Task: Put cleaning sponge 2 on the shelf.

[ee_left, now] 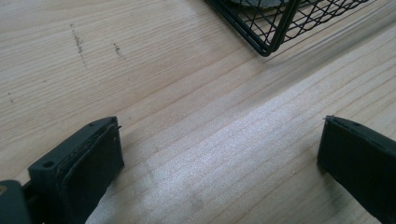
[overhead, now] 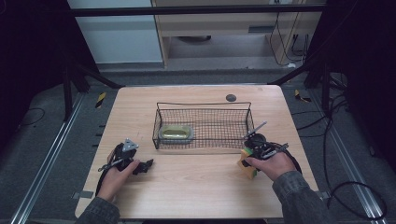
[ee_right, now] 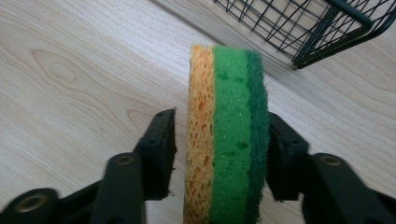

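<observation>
1. The right gripper has its jaws on either side of a sponge stood on edge on the table. The dark green face seems to touch one pad; beside the orange face a thin gap may remain, though the angle is too poor to be sure. I read it as clamped lightly, at best.

2. The sponge sits just outside the near right corner of the wire basket, under the person's right hand.

3. Risk: a soft sponge squashes under the pads, so a shallow or uneven pinch could let it twist or drop while being raised over the basket's rim.

4. Risk: that basket corner is close, so a low, hasty swing could snag the wire and shove the basket.

5. The left gripper rests with its jaws wide apart on bare wood, off the basket's near left corner, holding nothing. It could steady the basket, but it is too far off to do so now.

6. The right gripper view shows the sponge's three layers and the pad contact; the high view gives just a small coloured block there.

7. The high view shows a yellowish dish in the basket's left end, so the right end is free.
</observation>
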`<state>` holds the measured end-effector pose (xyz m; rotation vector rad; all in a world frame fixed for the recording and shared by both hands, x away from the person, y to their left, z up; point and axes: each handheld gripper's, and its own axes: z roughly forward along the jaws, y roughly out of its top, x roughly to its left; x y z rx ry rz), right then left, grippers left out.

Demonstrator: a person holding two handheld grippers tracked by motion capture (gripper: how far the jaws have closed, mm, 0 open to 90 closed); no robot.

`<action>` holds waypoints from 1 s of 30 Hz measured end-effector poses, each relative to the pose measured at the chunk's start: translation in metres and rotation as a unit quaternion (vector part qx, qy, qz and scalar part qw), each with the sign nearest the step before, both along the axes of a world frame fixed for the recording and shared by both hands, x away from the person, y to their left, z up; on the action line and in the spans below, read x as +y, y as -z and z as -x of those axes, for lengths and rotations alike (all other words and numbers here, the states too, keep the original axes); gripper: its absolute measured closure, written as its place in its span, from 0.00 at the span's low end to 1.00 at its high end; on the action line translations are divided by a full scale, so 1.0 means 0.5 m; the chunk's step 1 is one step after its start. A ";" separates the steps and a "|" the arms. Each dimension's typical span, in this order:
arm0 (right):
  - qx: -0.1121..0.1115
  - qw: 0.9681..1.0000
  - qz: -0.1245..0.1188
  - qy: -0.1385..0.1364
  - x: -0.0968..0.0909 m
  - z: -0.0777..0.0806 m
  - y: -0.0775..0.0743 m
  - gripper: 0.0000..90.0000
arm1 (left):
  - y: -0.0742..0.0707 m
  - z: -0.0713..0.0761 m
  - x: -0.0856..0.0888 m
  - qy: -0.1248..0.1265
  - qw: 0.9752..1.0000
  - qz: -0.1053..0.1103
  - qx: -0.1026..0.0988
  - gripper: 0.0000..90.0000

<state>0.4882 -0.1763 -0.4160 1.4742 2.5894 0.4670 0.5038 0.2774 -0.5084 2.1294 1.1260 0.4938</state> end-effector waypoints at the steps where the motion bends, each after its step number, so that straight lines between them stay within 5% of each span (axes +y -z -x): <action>1: 0.002 1.000 -0.001 -0.001 -0.001 0.001 0.002 0.62 | 0.000 0.000 0.000 0.000 1.000 0.000 0.000 0.00; 2: -0.002 1.000 -0.004 -0.005 -0.004 0.003 0.004 0.71 | 0.000 0.000 0.000 0.000 1.000 0.000 0.000 0.00; 8: -0.003 1.000 -0.013 -0.005 -0.013 0.010 -0.009 0.71 | 0.000 0.000 0.000 0.000 1.000 0.000 0.000 0.00; 9: -0.020 1.000 -0.014 -0.006 -0.025 0.012 -0.018 0.71 | 0.000 0.000 0.000 0.000 1.000 0.000 0.000 0.00; 30: -0.104 0.993 -0.025 0.043 -0.149 0.013 -0.068 0.71 | 0.000 -0.001 0.000 0.000 1.000 -0.001 0.000 0.00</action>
